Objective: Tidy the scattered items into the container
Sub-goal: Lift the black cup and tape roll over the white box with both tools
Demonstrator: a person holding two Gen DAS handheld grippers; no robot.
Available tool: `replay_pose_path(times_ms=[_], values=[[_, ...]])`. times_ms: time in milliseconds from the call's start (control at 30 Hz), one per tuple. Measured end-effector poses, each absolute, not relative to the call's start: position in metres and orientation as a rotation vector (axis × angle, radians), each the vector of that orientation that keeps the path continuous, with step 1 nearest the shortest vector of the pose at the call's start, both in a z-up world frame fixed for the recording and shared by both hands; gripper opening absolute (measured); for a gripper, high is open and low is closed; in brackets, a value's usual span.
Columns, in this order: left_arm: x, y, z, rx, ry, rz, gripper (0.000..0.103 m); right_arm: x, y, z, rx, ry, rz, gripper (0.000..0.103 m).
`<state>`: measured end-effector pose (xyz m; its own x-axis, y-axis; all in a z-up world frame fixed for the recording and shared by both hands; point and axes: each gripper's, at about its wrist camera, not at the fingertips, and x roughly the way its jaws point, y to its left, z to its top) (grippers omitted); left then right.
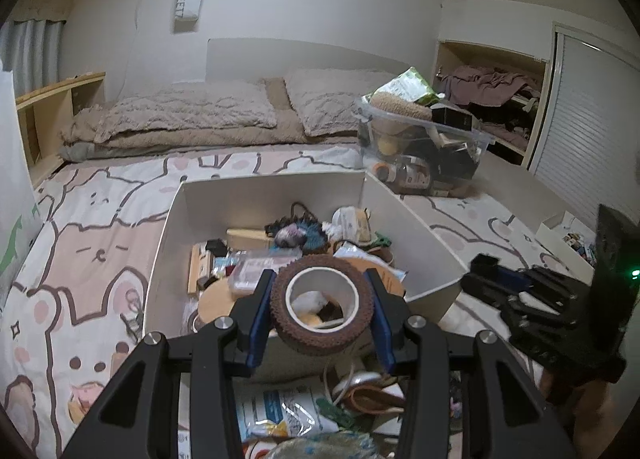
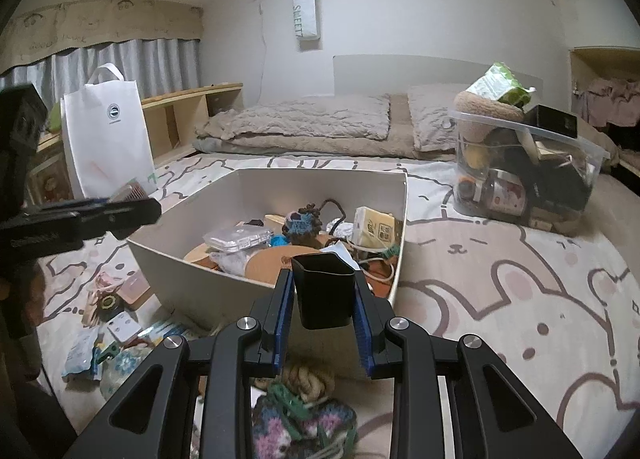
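My left gripper point(image 1: 322, 305) is shut on a brown roll of tape point(image 1: 322, 313) and holds it over the near edge of the white box point(image 1: 272, 185), which holds several mixed items. My right gripper point(image 2: 323, 301) is shut on a small black plastic cup point(image 2: 324, 293), held above the box's near wall point(image 2: 192, 279). The right gripper also shows at the right of the left wrist view point(image 1: 520, 291). The left gripper's side shows at the left of the right wrist view point(image 2: 80, 215). Loose items point(image 2: 116, 323) lie on the bedspread in front of the box.
A clear plastic bin point(image 1: 424, 147) full of things stands on the bed beyond the box, to the right. A white tote bag point(image 2: 106, 131) stands at the left by a wooden shelf. Pillows point(image 1: 192, 115) lie at the headboard. A crocheted piece point(image 2: 304, 427) lies under my right gripper.
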<state>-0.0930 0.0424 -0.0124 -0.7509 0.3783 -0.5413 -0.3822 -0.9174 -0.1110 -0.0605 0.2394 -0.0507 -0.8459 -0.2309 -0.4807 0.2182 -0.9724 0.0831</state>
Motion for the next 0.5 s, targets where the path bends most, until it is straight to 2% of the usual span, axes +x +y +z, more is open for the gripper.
replay_pose_path(times_ms=[500], values=[[-0.117,0.051,0.003,-0.758,0.017,2.610,0.043,-0.108,0.238,-0.039,0.753,-0.061,-2.774,0.028]])
